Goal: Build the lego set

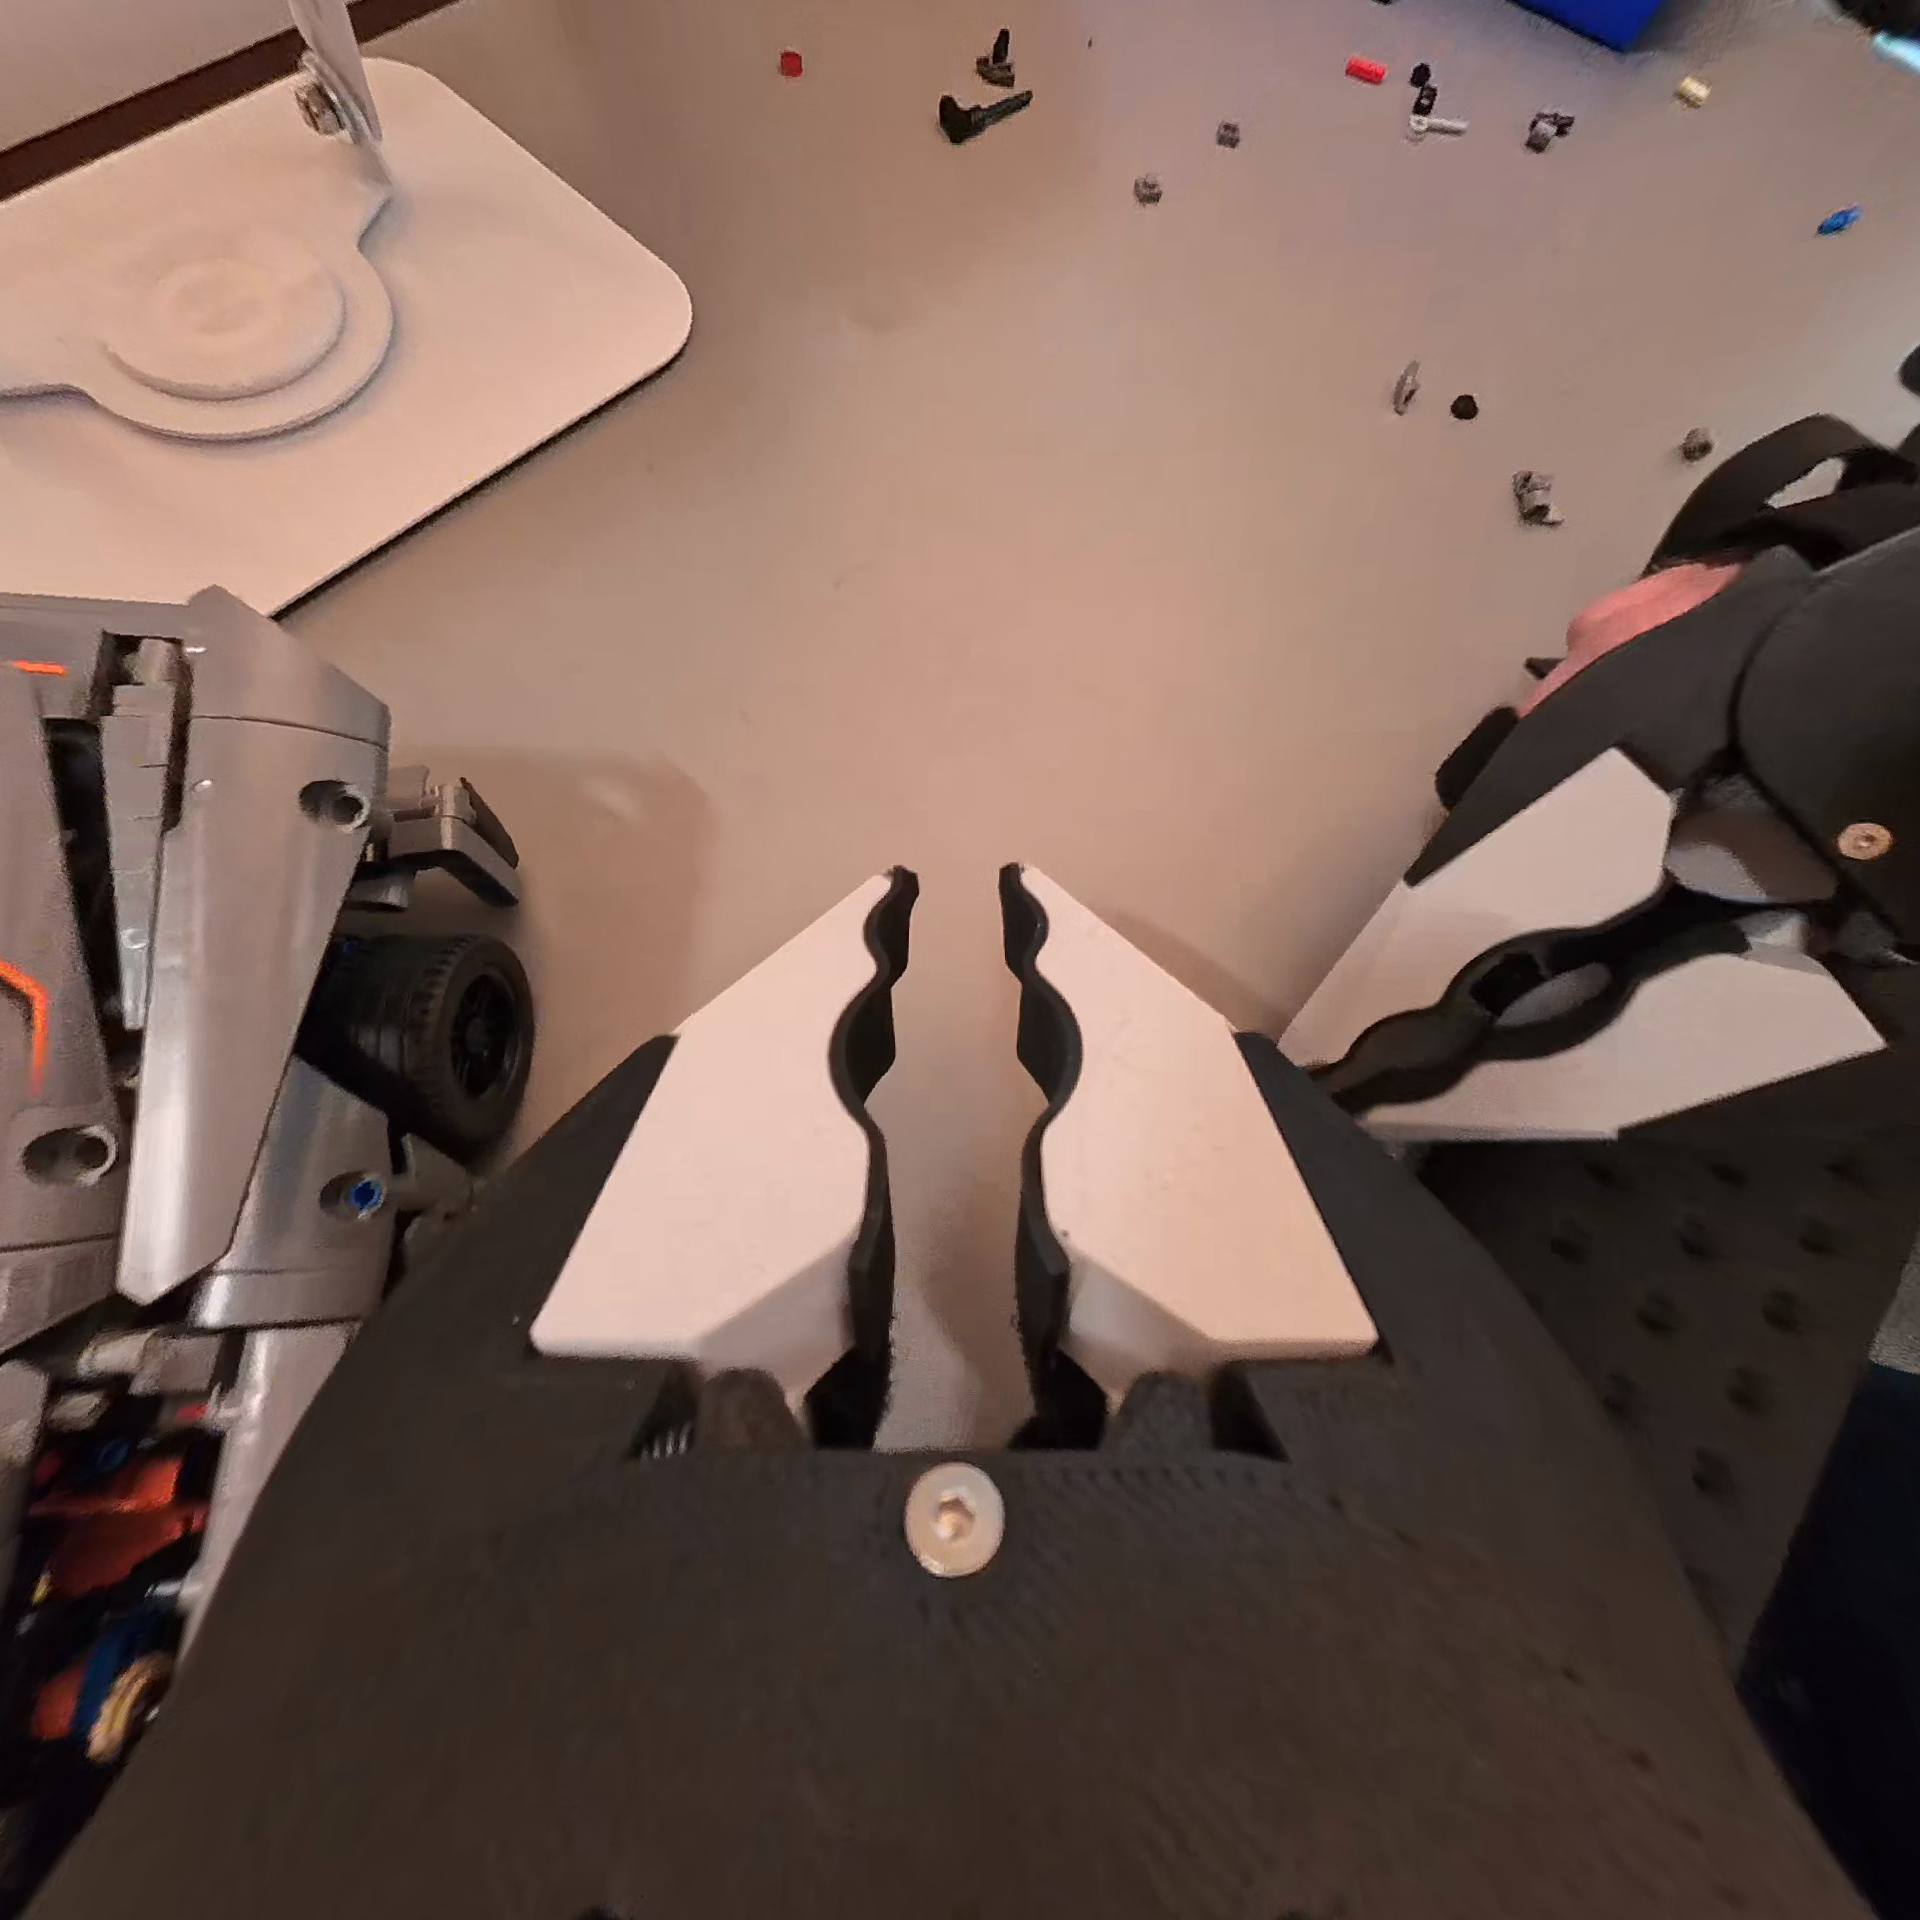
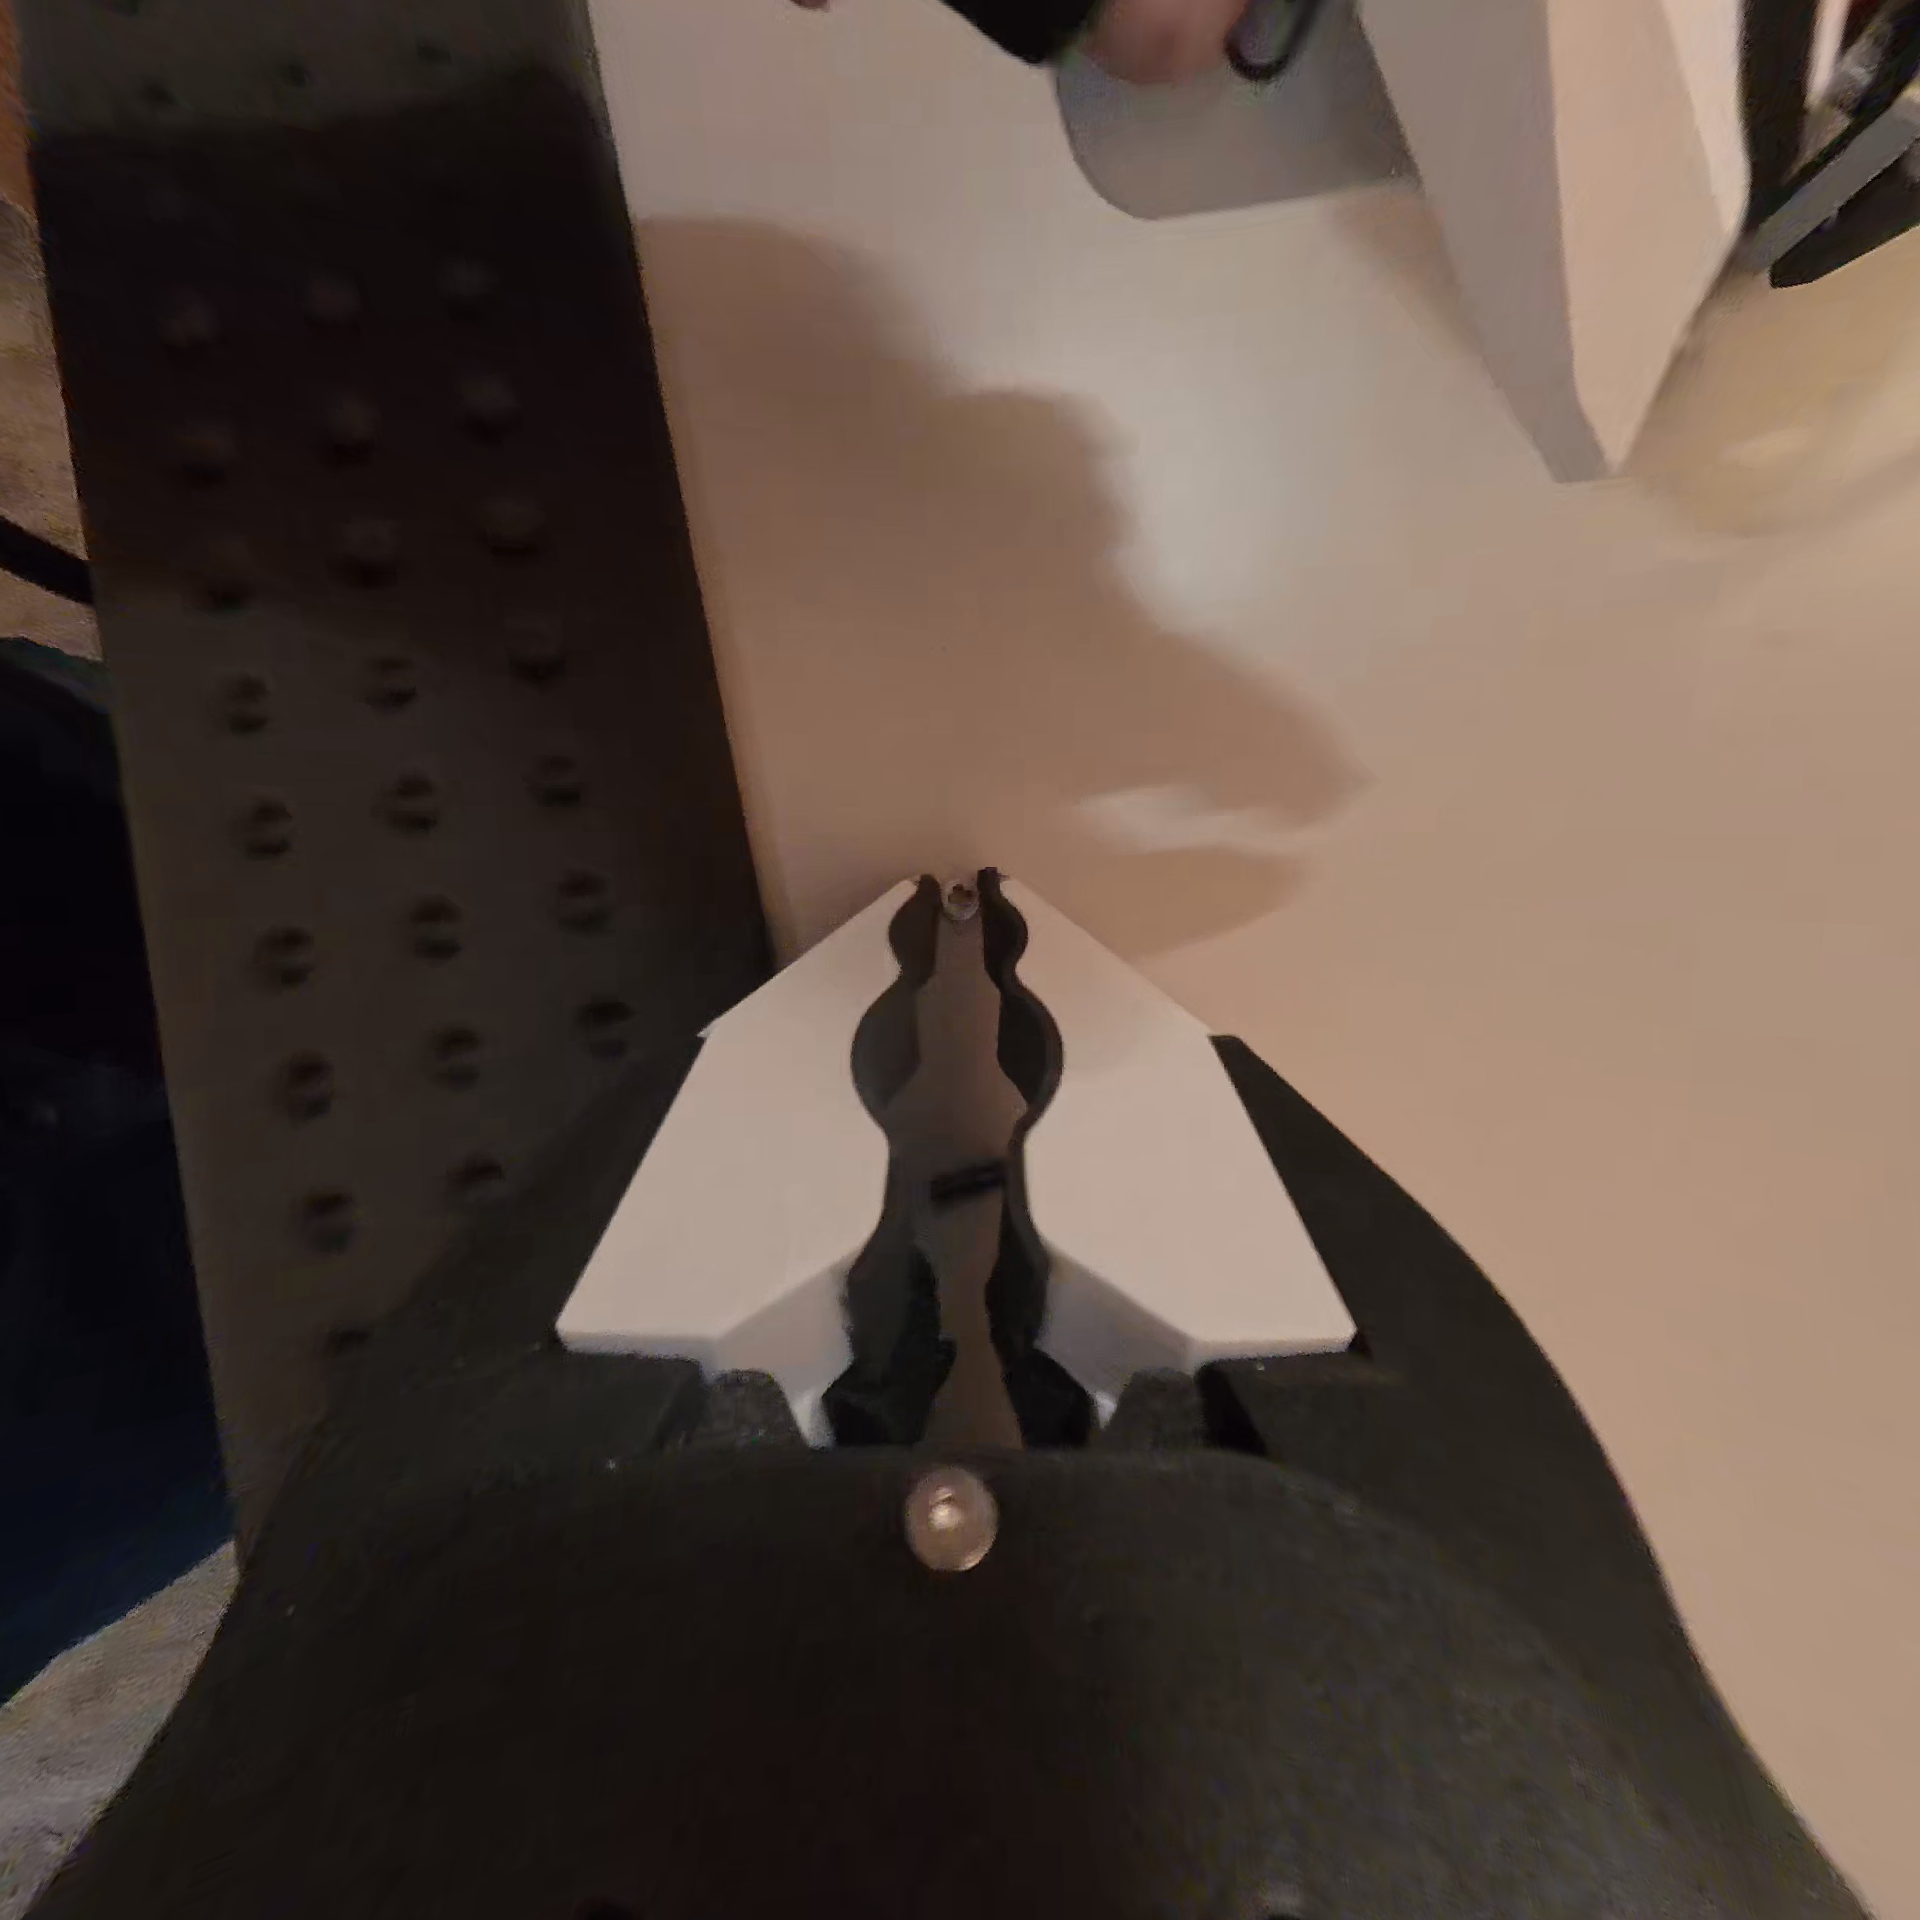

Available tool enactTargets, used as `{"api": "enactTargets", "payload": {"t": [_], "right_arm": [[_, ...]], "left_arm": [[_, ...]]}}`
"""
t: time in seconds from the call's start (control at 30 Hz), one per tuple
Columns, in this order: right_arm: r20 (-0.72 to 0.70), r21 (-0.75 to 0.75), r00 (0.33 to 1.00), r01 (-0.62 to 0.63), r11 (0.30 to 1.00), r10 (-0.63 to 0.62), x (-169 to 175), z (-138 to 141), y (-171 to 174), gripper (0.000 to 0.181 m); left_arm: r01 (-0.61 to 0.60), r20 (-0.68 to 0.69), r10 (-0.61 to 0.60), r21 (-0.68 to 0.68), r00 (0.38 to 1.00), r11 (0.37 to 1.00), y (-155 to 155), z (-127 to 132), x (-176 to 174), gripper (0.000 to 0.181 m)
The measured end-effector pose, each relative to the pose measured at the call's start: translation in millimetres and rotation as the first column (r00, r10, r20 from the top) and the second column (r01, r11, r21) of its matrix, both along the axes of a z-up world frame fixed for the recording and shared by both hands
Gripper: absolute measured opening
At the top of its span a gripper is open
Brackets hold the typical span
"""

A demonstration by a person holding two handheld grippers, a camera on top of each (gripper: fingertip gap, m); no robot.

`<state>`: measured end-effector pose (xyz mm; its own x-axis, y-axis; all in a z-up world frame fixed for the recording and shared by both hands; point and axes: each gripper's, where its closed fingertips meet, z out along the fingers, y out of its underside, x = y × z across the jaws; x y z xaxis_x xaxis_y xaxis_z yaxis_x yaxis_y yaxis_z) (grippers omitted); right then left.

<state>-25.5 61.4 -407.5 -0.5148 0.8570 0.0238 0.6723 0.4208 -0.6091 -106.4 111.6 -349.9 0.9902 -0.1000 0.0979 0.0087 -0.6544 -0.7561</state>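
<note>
Right claw is closed on a tiny grey piece at its tips; slippage is risked. Left claw, narrowly parted, is empty over the table.

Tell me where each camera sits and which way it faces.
Left wrist view: sits on the left tool, looking forward and down over the table at scattered lego pieces and the grey lego car; its fingers stand apart and empty.
Right wrist view: sits on the right tool, looking down at the table's edge and a black perforated board; a small grey piece is pinched at its tips.
Shared: the table, the perforated board, and the right tool, seen from the left view too.
</note>
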Motion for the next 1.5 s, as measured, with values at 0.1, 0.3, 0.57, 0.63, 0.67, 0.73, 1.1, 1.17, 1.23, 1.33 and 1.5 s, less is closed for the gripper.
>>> {"api": "enactTargets", "payload": {"t": [0.1,0.3,0.57,0.63,0.67,0.73,1.1,1.17,1.23,1.33,1.5], "right_arm": [[-0.008,-0.026,1.000,0.002,1.000,-0.002,-1.9,-0.1,0.0,0.005],[0.002,-0.010,0.999,0.049,0.999,-0.049,-1.0,-0.1,12.8,0.004],[0.011,0.016,0.986,0.167,0.986,-0.167,2.2,0.3,32.6,0.024],[0.021,0.021,0.984,0.178,0.984,-0.179,3.6,1.4,33.2,0.030],[0.012,0.029,0.983,0.183,0.983,-0.183,3.5,4.3,33.5,0.031],[-0.022,0.036,0.982,0.191,0.981,-0.190,2.0,15.9,33.4,0.033],[-0.154,0.058,0.954,0.268,0.962,-0.257,2.8,106.7,93.4,0.031],[-0.163,0.052,0.942,0.307,0.950,-0.295,0.8,117.6,129.0,0.031],[-0.146,0.065,0.934,0.339,0.939,-0.327,-1.0,120.3,168.3,0.031],[-0.110,0.091,0.922,0.382,0.920,-0.372,-9.6,114.9,227.5,0.030],[-0.032,0.134,0.895,0.446,0.885,-0.446,-26.7,74.9,312.3,0.029]], "left_arm": [[-0.004,-0.024,0.004,-0.020,1.000,1.000,-10.4,5.5,-3.1,0.015],[-0.032,-0.025,0.031,-0.043,0.999,0.999,-34.2,11.5,-6.1,0.015],[-0.049,-0.073,0.044,-0.060,0.996,0.997,-64.1,20.0,-9.7,0.023],[-0.066,-0.101,0.061,-0.048,0.993,0.997,-70.4,26.8,-19.0,0.024],[-0.072,-0.106,0.067,-0.047,0.992,0.996,-73.4,28.4,-23.2,0.025],[-0.081,-0.089,0.076,-0.049,0.993,0.996,-77.4,29.9,-28.2,0.029],[-0.071,-0.063,0.067,-0.059,0.996,0.996,-64.9,10.8,-10.1,0.028],[-0.066,-0.052,0.063,-0.050,0.997,0.997,-58.9,4.2,-1.2,0.028],[-0.079,-0.043,0.078,-0.036,0.996,0.996,-52.8,-1.8,5.2,0.028],[-0.122,-0.053,0.121,-0.026,0.991,0.992,-46.5,-14.1,6.8,0.028],[-0.174,-0.037,0.173,-0.025,0.984,0.984,-43.1,-28.9,1.9,0.029]]}}
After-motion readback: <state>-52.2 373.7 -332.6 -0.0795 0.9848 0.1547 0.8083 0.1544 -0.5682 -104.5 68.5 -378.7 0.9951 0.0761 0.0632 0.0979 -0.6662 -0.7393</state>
